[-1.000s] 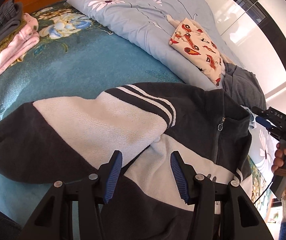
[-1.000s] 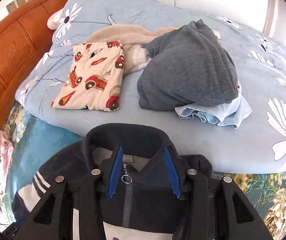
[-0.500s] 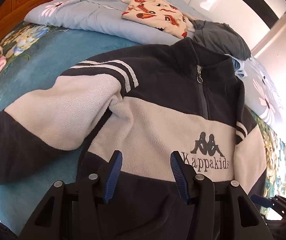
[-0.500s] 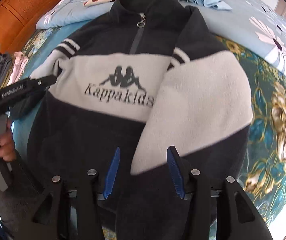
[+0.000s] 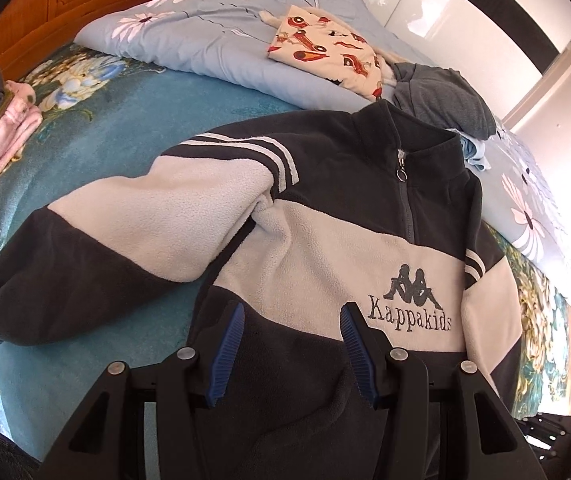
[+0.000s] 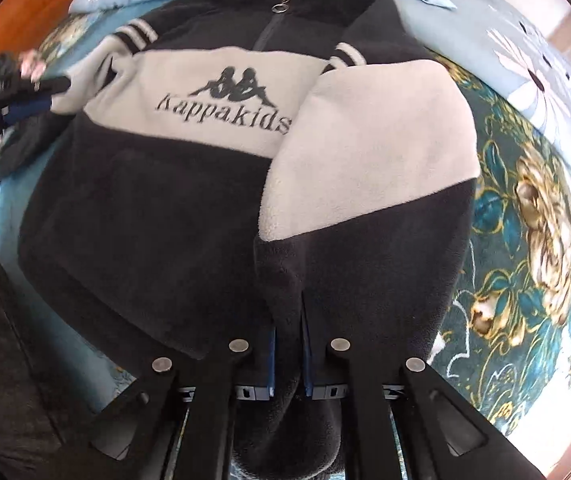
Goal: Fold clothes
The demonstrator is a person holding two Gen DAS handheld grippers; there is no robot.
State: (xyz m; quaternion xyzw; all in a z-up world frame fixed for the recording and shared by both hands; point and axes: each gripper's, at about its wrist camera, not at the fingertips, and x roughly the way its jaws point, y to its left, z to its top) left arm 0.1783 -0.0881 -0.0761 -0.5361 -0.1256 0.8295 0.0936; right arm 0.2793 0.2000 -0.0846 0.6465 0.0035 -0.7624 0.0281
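Blue-padded and black-framed, the right gripper (image 6: 287, 344) has just been closing, and its jaws now pinch the dark cuff end of the right sleeve (image 6: 369, 152) of the dark navy and cream fleece pullover (image 6: 189, 168) with the embroidered "Kappakids" logo; half a second ago the same jaws stood apart above that sleeve with nothing gripped. That fresh hold suggests the sleeve fold is about to begin, probably by carrying the cuff across the chest. The left gripper (image 5: 291, 348) hovers with its jaws at a middling width over the dark lower front of the pullover, holding nothing; compared with a second ago its view has shifted from the left sleeve (image 5: 125, 236) toward the chest and logo. The pullover lies face up and spread flat on the teal floral bedspread (image 5: 133, 128), collar toward the pale blue daisy-print quilt (image 5: 213, 40), its left sleeve stretched outward and not yet folded. On the quilt lie a cream fire-engine-print garment (image 5: 325, 52) and a crumpled grey garment (image 5: 445, 100), seemingly waiting their turn. A folded pink and grey stack (image 5: 1, 120) sits at the bedspread's far edge.
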